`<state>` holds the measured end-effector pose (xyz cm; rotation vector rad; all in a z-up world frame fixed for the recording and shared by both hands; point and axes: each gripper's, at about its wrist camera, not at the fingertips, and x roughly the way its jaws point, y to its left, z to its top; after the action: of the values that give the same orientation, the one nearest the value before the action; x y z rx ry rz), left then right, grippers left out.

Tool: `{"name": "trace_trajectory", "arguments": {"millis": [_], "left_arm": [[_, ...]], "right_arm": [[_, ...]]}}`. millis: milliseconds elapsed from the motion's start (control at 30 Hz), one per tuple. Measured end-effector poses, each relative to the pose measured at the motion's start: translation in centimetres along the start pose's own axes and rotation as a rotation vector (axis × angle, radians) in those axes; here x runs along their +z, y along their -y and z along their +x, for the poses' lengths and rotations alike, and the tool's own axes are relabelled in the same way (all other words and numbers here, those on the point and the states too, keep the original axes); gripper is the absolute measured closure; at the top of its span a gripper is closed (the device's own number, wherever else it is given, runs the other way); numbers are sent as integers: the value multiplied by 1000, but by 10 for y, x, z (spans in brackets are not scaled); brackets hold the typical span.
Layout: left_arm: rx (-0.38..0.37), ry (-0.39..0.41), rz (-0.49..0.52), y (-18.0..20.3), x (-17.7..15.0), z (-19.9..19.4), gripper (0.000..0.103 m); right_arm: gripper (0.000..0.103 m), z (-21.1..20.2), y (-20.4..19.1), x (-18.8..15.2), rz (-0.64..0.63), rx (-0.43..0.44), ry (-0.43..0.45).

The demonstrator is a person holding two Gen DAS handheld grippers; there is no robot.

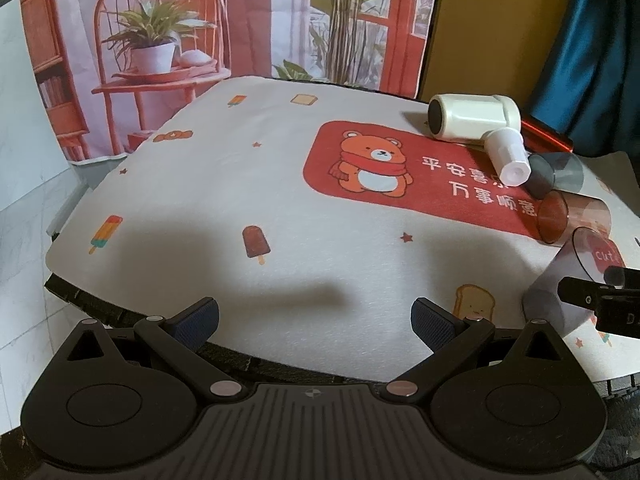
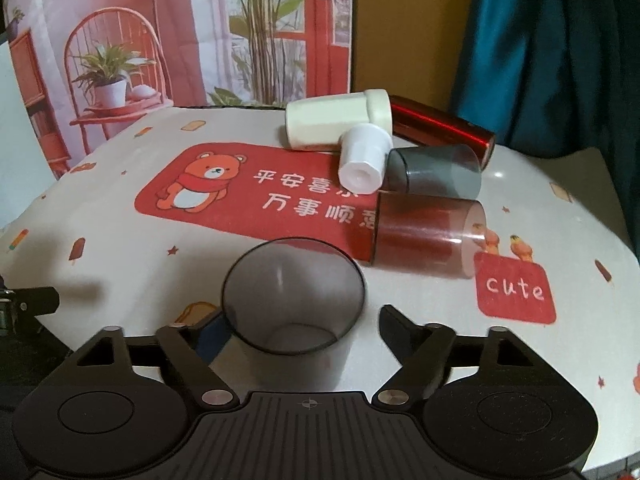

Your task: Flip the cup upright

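A clear smoky cup stands upright with its mouth up between the fingers of my right gripper, near the table's front edge. The jaws are open and stand apart from the cup's sides. The same cup shows at the right edge of the left wrist view, with the right gripper's finger beside it. My left gripper is open and empty over the front left part of the table.
A red translucent cup and a grey cup lie on their sides behind. A white hair dryer and a shiny red cylinder lie at the back. The patterned tablecloth covers the table; curtains hang behind.
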<state>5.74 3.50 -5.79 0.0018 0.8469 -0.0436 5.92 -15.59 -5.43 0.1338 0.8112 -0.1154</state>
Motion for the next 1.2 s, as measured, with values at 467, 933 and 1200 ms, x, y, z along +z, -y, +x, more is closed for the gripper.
{"name": "trace_trajectory", "arguments": {"millis": [467,933,1200], "left_arm": [[-66,95,28,15,17,-44,0],[-102,165,101,38,17,-97,0],[-44,150,152,47,7,-94,0]], "right_arm": [[0,-52,25,0,140,-11,6],[0,-114,25,-11,157,-12,91],[0,-122,25,-20,171,-37,115]]}}
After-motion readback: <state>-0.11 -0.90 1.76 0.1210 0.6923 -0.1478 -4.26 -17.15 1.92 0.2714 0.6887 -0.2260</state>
